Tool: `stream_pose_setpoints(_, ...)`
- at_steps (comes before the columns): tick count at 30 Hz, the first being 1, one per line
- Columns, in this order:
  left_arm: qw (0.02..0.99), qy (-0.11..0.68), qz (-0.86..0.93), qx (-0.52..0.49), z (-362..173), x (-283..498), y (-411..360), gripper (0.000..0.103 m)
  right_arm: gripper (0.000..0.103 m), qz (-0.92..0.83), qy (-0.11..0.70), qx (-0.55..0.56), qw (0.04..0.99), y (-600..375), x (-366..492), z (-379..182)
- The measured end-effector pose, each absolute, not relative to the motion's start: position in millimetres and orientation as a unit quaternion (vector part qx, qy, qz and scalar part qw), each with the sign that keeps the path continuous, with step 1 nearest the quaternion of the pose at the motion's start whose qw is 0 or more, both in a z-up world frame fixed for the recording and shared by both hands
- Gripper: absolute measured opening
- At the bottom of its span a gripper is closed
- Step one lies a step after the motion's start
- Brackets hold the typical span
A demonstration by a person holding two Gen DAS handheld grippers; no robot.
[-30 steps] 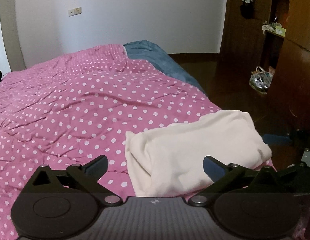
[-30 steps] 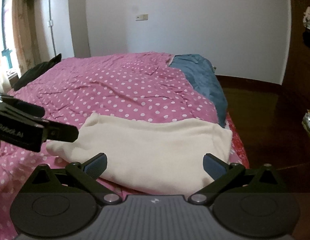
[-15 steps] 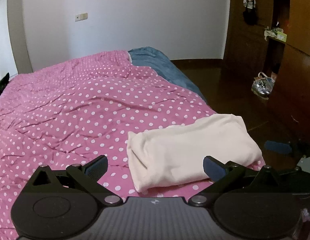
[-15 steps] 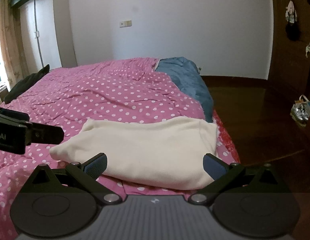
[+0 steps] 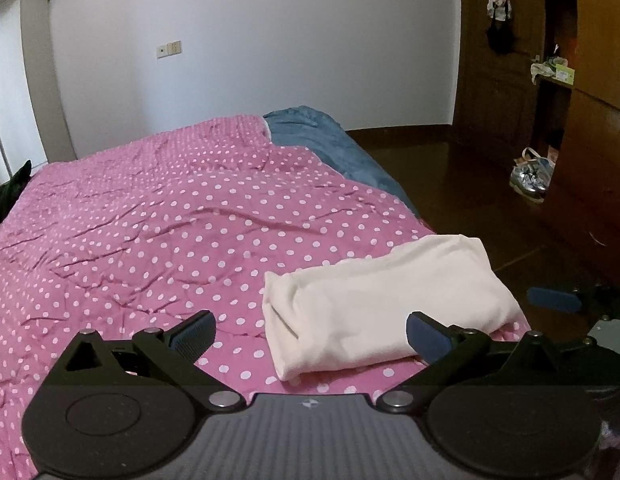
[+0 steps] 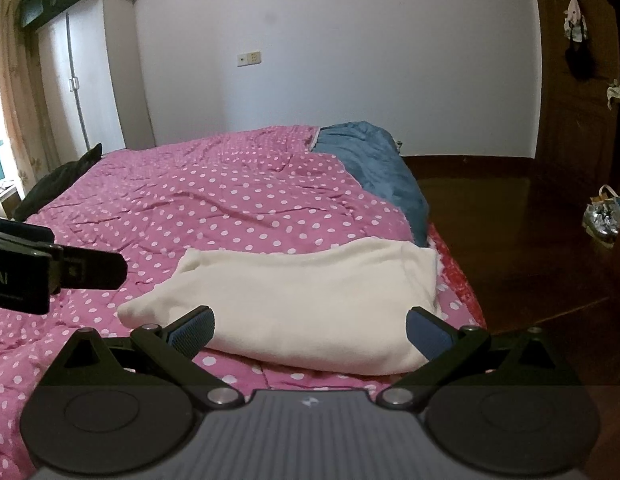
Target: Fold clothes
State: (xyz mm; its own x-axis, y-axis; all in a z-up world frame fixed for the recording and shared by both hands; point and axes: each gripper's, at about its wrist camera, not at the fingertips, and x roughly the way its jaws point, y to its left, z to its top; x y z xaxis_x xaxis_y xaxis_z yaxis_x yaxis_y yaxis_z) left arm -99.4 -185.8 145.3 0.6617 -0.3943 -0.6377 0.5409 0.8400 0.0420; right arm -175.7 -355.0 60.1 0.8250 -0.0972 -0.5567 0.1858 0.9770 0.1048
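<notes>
Nearest the cameras, both sets of tongs are seen spread wide with nothing between their blue pads: the left gripper (image 5: pixel 308 330) is held above the near edge of the bed, and the right gripper (image 6: pixel 310 328) is held over the near right corner, neither touching any cloth. Just beyond them, the cream garment (image 6: pixel 294 304) is found lying on the pink polka-dot bedspread (image 5: pixel 150 232), at the near right corner of the bed, close to the right edge. It has been brought into a compact oblong bundle, with layered folds shown at its left end (the exact number of layers cannot be told). The fold is therefore judged to be finished, or very nearly so; only a final smoothing, or removal to a pile, appears to be left. No other unfolded clothing is seen near the grippers. Farther back, a blue blanket (image 6: pixel 377 168) is draped at the far right corner, and something dark (image 6: pixel 58 184) is lying along the left edge.
</notes>
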Motion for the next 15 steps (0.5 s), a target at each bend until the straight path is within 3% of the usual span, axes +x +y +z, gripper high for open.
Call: stream_pose_setpoints(15,0.900,0.319,-0.273,0.115,148.8,-109.2,-186.2,0.103,0.103,-0.076,0.286,0.082,0.952,-348.6,-179.5,58.5)
